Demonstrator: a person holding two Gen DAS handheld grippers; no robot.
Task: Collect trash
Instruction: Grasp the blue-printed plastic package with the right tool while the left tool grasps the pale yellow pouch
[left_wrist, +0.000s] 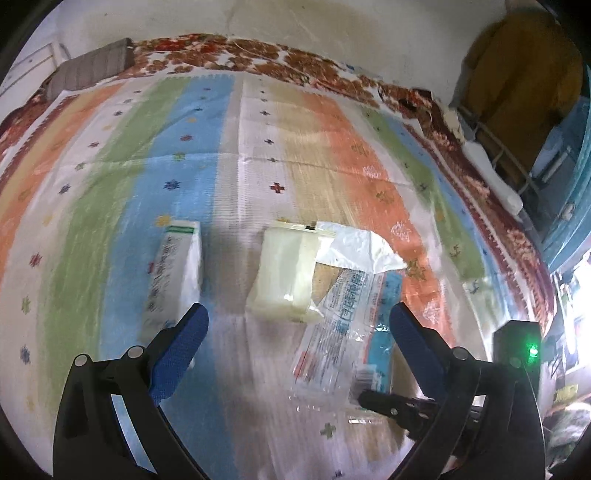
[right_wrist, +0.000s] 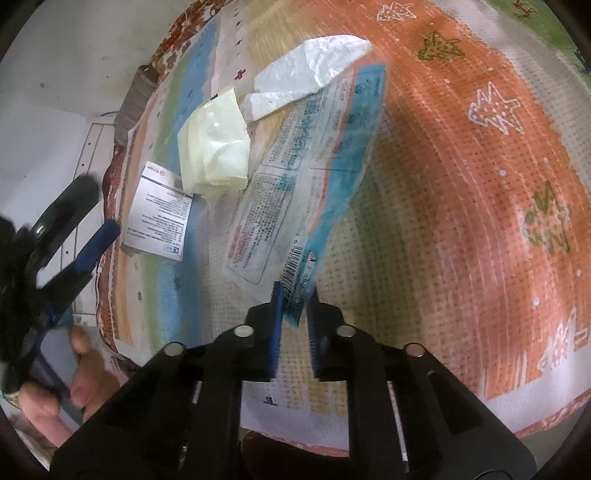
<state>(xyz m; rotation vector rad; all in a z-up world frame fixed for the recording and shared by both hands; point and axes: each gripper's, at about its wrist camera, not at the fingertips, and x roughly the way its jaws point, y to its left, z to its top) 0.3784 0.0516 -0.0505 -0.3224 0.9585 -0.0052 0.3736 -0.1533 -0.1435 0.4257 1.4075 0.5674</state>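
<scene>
The right gripper (right_wrist: 295, 310) pinches the near corner of a clear blue-edged wrapper (right_wrist: 295, 177), which lies on the striped mat (right_wrist: 461, 221). The left gripper (left_wrist: 299, 325) is spread wide above the mat. A white carton (left_wrist: 173, 273), a cream pouch (left_wrist: 284, 273) and a white bag (left_wrist: 358, 251) lie nearby. Only the right view shows a hand (right_wrist: 85, 380). Print is unreadable.

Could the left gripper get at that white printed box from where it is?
Probably yes. The left gripper is open, and the white box lies on the striped mat right beside its left finger, with nothing lying over it. It would need to shift sideways.
</scene>
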